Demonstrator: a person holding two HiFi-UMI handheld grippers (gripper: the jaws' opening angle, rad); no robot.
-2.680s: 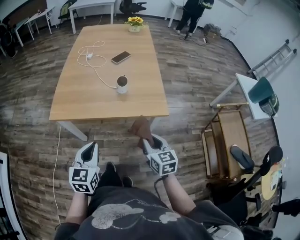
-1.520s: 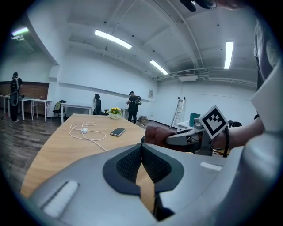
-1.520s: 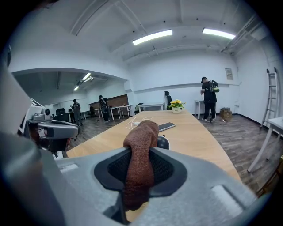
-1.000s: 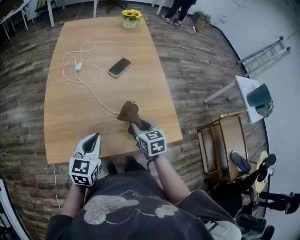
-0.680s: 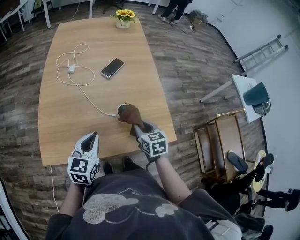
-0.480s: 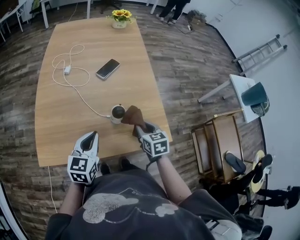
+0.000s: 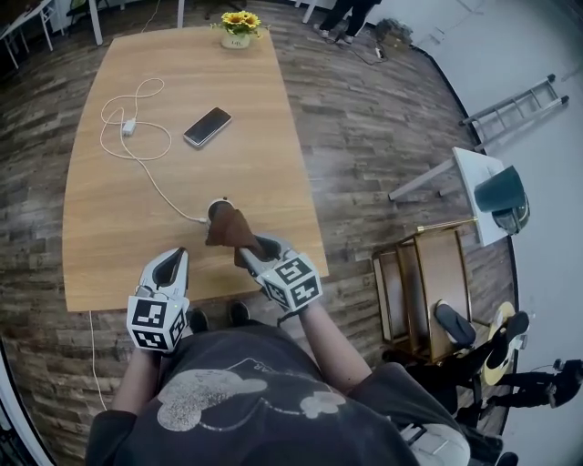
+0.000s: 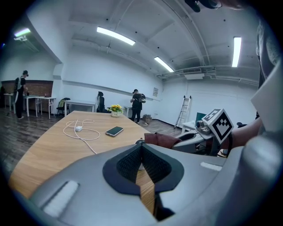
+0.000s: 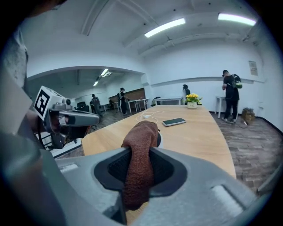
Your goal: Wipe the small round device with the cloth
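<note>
1. Rust-brown terry cloth (image 9: 140, 150): plain.
2. Small round white device (image 7: 215, 207): dark top.
3. Pale honey wooden table (image 7: 109, 246); grey-brown plank floor (image 7: 364, 136).
4. Grey left gripper (image 7: 172, 258) and grey right gripper (image 7: 245, 248): black-and-white square markers.
5. White cable (image 7: 146, 173), black phone (image 7: 207, 126), yellow flowers (image 7: 236, 18).

Bright, even indoor light in all three views. The source is the long ceiling strip lights (image 8: 116, 36), blown out white at 11 and 1 o'clock in the left gripper view and at 12 to 2 o'clock in the right gripper view.

In the head view the worktop (image 7: 109, 227) is evenly lit with no hard shadows. The white wall (image 7: 537, 45) at 2 o'clock is nearly washed out.

Fisheye distortion is strong: the worktop edges bow and the ladder (image 7: 515, 109) bends. Both gripper views have black vignette corners.

The left gripper (image 8: 142, 146) and right gripper (image 9: 140, 152) bodies are close and soft. The cloth (image 9: 141, 132) weave is fairly sharp. The background is small and slightly soft.
</note>
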